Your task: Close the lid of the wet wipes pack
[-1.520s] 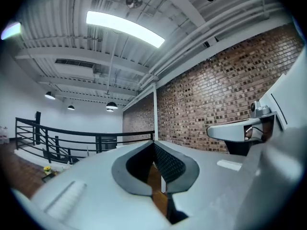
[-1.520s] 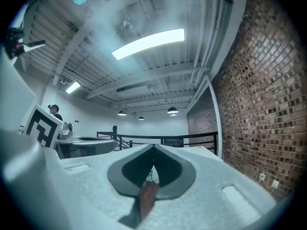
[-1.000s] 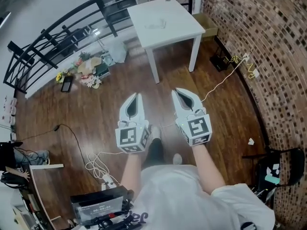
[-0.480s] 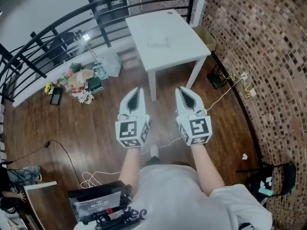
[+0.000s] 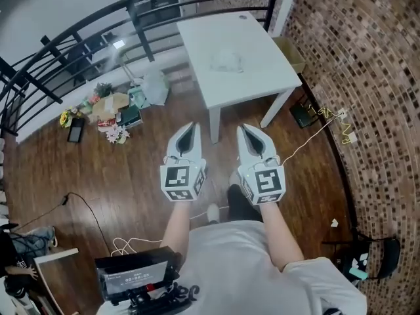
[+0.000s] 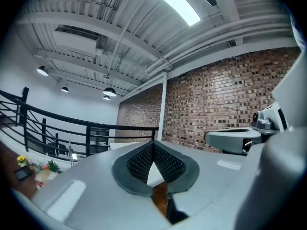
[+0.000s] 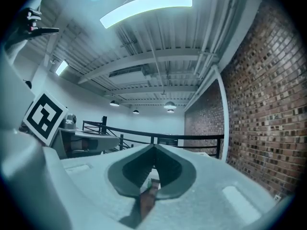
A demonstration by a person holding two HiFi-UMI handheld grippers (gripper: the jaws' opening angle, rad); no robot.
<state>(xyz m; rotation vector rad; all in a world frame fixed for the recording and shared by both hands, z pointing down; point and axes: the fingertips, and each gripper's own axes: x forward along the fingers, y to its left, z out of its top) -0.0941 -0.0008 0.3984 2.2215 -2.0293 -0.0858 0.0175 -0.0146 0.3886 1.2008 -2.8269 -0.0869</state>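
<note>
Left gripper point(image 5: 188, 131): jaws pinched together at the tips with nothing between them, held in the air above the wood floor point(image 5: 131, 169).
Right gripper point(image 5: 247, 132): same deal, jaws closed tip to tip and empty. It's just beside the left one and about level with it.
Wet wipes pack point(image 5: 226, 61): a pale lump lying on the white table point(image 5: 262, 71), at 12 o'clock from both grippers and well apart from them. It's too small and washed out to tell how the lid stands.
Head view only: this is the one view where the pack and the whole table top show. It also has the pile of flowers and boxes point(image 5: 108, 110) on the floor at 10 o'clock from the grippers.
Left gripper view only: it looks up and outward, at the brick wall point(image 6: 216, 104) and the ceiling. A sliver of white table edge and brown floor peeks through the gap under the closed tips. The right gripper sits at its 3 o'clock.
Right gripper view only: a long strip light point(image 7: 144, 6) at 12 o'clock and the black railing point(image 7: 168, 139) behind the jaw tips. The left gripper's marker cube point(image 7: 44, 116) is at 9 o'clock, and a thin strip of brown floor shows under the tips.
</note>
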